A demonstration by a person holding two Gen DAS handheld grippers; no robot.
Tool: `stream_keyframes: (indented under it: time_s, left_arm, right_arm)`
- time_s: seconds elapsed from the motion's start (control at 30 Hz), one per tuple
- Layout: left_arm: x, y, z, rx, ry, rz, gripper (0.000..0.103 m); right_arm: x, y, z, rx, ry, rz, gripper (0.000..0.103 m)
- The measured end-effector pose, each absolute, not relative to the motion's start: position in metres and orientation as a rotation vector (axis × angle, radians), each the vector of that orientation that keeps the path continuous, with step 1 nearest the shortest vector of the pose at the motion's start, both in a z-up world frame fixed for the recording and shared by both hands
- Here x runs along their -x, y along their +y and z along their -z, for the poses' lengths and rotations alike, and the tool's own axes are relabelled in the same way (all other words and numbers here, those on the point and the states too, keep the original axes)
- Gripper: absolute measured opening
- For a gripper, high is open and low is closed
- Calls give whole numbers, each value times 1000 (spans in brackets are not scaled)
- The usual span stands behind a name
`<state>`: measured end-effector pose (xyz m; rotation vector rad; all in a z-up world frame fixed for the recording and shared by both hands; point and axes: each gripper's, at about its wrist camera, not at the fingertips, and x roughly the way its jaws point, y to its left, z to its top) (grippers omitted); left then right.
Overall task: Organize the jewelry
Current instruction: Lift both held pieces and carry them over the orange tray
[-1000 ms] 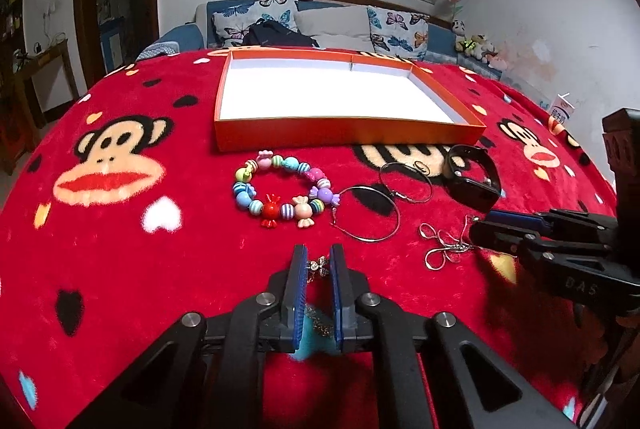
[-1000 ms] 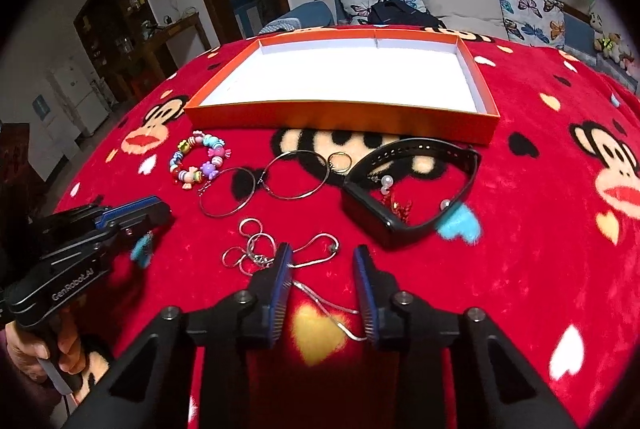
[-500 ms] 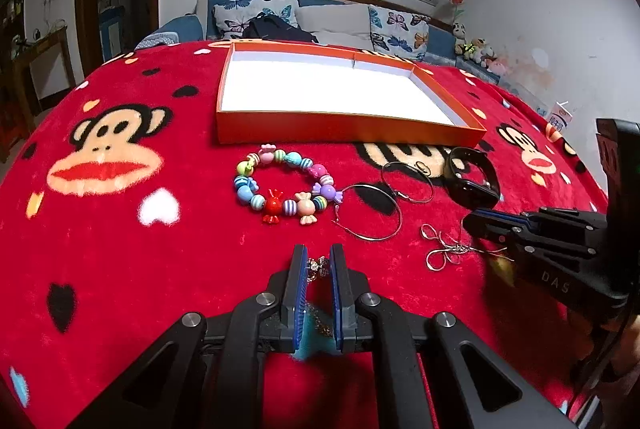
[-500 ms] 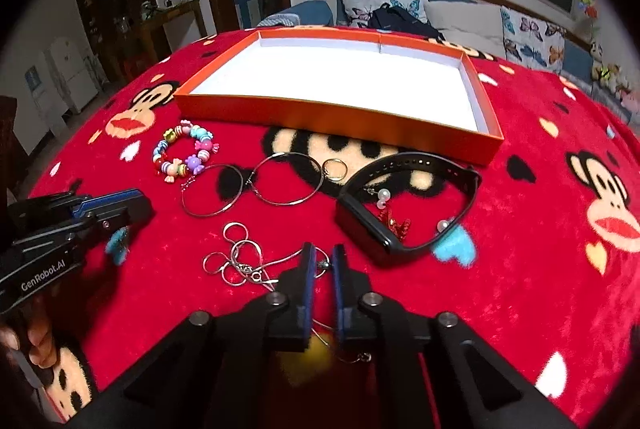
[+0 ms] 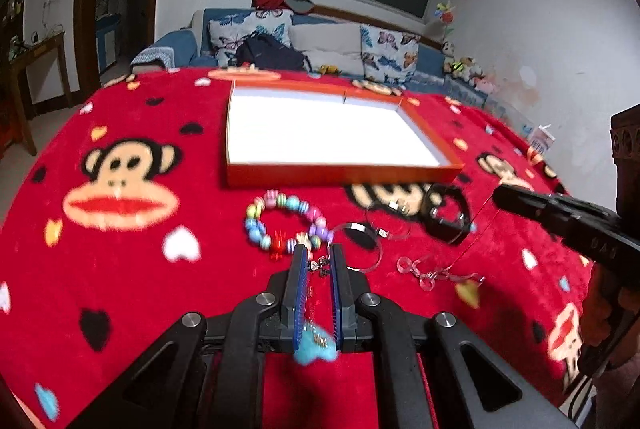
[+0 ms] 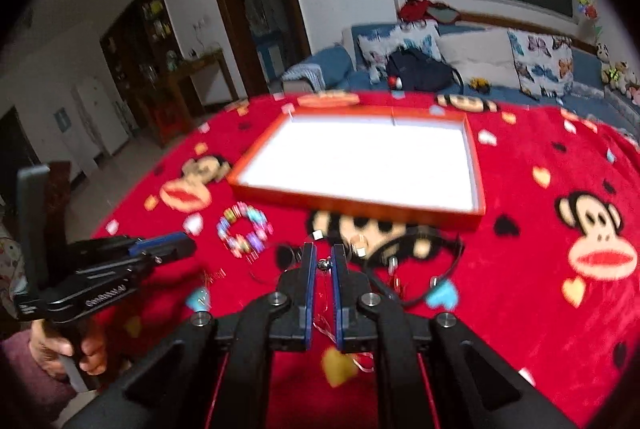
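Note:
In the left wrist view my left gripper (image 5: 318,255) is shut on a small pendant chain (image 5: 320,265), raised above the red monkey blanket (image 5: 120,269); the chain hangs down between the fingers. My right gripper (image 6: 324,255) is shut on a thin silver necklace (image 6: 323,264), whose ringed end (image 5: 424,273) still trails on the blanket. An orange tray (image 5: 340,173) with a white floor lies beyond both. In front of it lie a coloured bead bracelet (image 5: 280,221), hoop earrings (image 5: 360,237) and a black band (image 5: 448,217).
The blanket covers a table whose edges curve away on every side. A sofa (image 5: 332,45) with cushions and a dark bag stands behind. A person's hand (image 6: 60,349) holds the left gripper's handle at the lower left of the right wrist view.
The right gripper's jaws came together on the silver necklace. Both grippers then rose off the blanket, each with its chain, and the necklace now stretches up from the cloth.

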<state>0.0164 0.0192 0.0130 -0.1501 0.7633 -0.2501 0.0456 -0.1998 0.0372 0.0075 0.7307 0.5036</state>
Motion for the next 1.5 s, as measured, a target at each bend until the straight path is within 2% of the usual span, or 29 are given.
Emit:
stream_keyframes:
  time_s: [0.57,0.9,1.17,1.5]
  left_arm:
    - [-52,35,-146,85,586,278,11]
    - [-109,28,-215,11,500,257,11]
    - [-147,25,-217,-42,501,232,11]
    - [-180,29,-153,-30,624,218,11]
  right_arm:
    - [-70,-212,-150,-5,466,-508,9]
    - [-116,-222,-159,39,436,-415,9]
    - [-145,-237,-133,14,498,-353,9]
    - [-151,-244,-102,-8,595,-329,9]
